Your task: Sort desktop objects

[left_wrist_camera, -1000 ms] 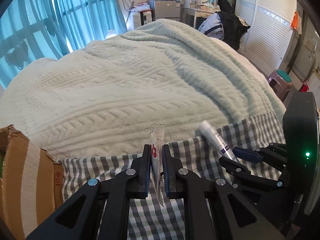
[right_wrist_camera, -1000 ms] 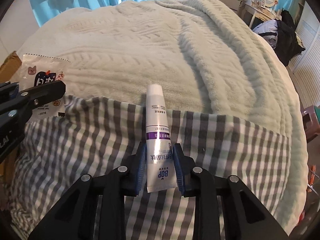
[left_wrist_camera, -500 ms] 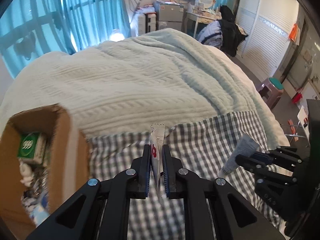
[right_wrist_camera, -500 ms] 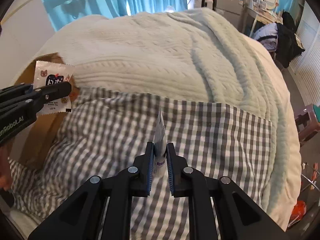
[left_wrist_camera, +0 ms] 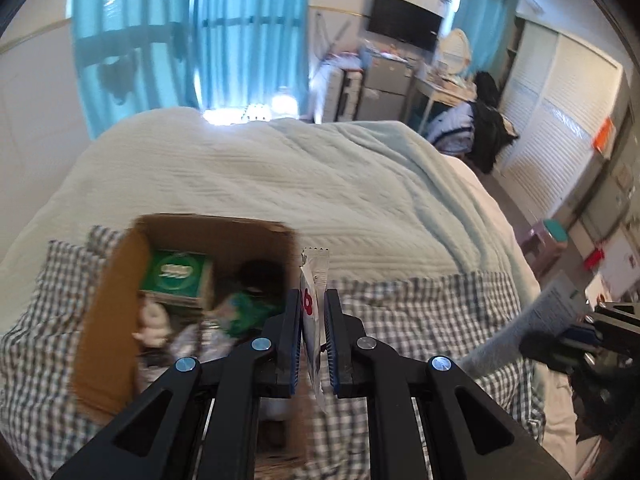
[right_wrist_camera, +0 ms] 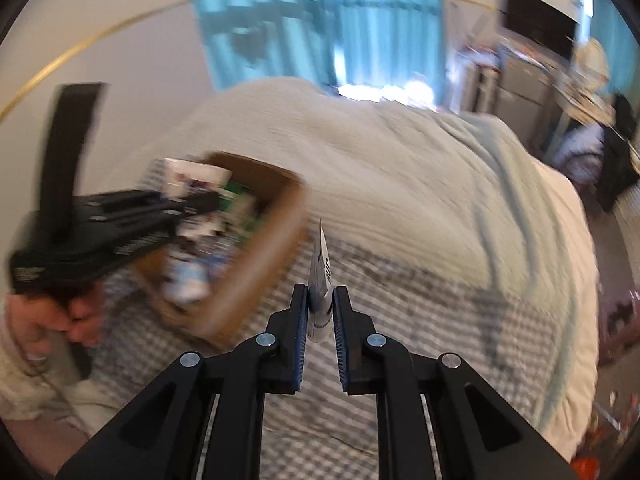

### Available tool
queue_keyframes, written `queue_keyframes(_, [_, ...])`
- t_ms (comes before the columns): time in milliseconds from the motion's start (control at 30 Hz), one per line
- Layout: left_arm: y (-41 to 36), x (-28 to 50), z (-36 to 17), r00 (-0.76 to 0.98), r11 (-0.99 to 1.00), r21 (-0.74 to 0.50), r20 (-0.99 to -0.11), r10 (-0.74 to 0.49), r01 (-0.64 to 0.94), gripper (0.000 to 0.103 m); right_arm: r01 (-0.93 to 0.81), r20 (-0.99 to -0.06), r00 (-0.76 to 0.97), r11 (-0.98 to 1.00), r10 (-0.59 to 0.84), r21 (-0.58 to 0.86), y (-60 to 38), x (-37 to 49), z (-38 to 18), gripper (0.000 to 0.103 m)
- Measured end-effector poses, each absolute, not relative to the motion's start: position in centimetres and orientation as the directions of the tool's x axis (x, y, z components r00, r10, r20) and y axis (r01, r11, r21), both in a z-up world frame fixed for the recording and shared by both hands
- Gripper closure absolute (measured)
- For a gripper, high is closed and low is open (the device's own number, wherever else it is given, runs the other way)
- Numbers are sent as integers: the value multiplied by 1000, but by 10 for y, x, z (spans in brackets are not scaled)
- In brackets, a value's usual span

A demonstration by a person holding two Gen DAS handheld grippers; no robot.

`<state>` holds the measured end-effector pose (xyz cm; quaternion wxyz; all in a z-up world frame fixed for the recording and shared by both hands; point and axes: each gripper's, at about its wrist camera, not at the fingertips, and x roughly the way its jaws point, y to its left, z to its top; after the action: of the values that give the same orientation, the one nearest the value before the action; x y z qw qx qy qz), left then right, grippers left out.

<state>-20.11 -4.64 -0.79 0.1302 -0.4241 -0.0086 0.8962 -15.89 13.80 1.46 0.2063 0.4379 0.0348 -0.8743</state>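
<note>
My left gripper (left_wrist_camera: 312, 300) is shut on a thin white snack packet (left_wrist_camera: 314, 280) with a red mark, held edge-on above the right rim of an open cardboard box (left_wrist_camera: 108, 312). The box holds a green carton (left_wrist_camera: 176, 276) and several small items. My right gripper (right_wrist_camera: 321, 296) is shut on a white and purple tube (right_wrist_camera: 321, 276), held edge-on above the checked cloth (right_wrist_camera: 440, 320), to the right of the box (right_wrist_camera: 256, 272). The tube (left_wrist_camera: 548, 316) shows at the right of the left wrist view. The left gripper (right_wrist_camera: 192, 204) with its packet (right_wrist_camera: 196, 176) hangs over the box.
The box stands on a grey checked cloth (left_wrist_camera: 420, 312) on a bed with a pale green blanket (left_wrist_camera: 300, 184). Blue curtains (left_wrist_camera: 192, 40), a desk and a wardrobe lie beyond. A plastic stool (left_wrist_camera: 548, 236) stands by the bed's right side.
Both grippers have lifted and swung left with their loads. The box has come into the middle of both views, and the left gripper now hangs over it.
</note>
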Motion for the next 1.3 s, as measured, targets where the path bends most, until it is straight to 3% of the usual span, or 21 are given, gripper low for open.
queue_keyframes(167, [-109, -205, -18, -617, -981, -154, -762, 194, -118, 92, 487, -770, -472, -855, -429, 178, 61, -181, 9, 91])
queue_keyframes(333, [-142, -208, -44, -603, -985, -154, -780, 169, -77, 91, 489, -792, -448, -855, -415, 171, 19, -211, -25, 91])
queue_keyframes(400, [-148, -209, -53, -594, -985, -153, -786, 172, -84, 88, 468, -789, -446, -861, -423, 197, 16, -221, -32, 84])
queue_keyframes(433, [-151, -210, -58, -593, -986, -147, -788, 165, -79, 85, 457, -786, -448, -865, -426, 208, 18, -222, -34, 71])
queue_keyframes(467, [-154, -209, -61, -594, -986, -148, -787, 165, -78, 75, 442, -783, -456, -871, -423, 213, 19, -223, -35, 59])
queue_keyframes(500, [-157, -208, -63, -592, -985, -152, -788, 168, -77, 61, 432, -780, -466, -876, -419, 213, 22, -224, -34, 55])
queue_keyframes(567, [-161, -208, -63, -597, -984, -161, -784, 172, -71, 44, 419, -774, -479, -882, -415, 214, 24, -224, -29, 54])
queue_keyframes(633, [-161, -202, -57, -621, -987, -146, -769, 155, -66, 41, 401, -768, -504, -894, -396, 198, 29, -221, -22, 53])
queue_keyframes(700, [-159, -195, -47, -645, -992, -111, -754, 125, -62, 19, 381, -762, -528, -907, -374, 180, 40, -211, -15, 46])
queue_keyframes(767, [-157, -184, -37, -677, -995, -89, -730, 95, -44, 6, 360, -759, -554, -920, -343, 153, 49, -201, -7, 33])
queue_keyframes(867, [-149, -164, -24, -717, -996, -77, -691, 91, -52, 0, 320, -743, -597, -939, -302, 125, 74, -178, 8, 20])
queue_keyframes(1033, [-125, -139, -21, -719, -996, -38, -690, 81, -76, 0, 251, -709, -676, -967, -203, 37, 114, -135, 21, 1])
queue_keyframes(1200, [-110, -115, -39, -759, -1000, -16, -651, 16, -8, 0, 153, -679, -721, -988, -136, 35, 148, -110, -11, 0])
queue_keyframes(1300, [-103, -115, -54, -740, -1000, 7, -673, -16, 15, 0, 96, -721, -687, -995, -92, 36, 165, -113, -43, 0])
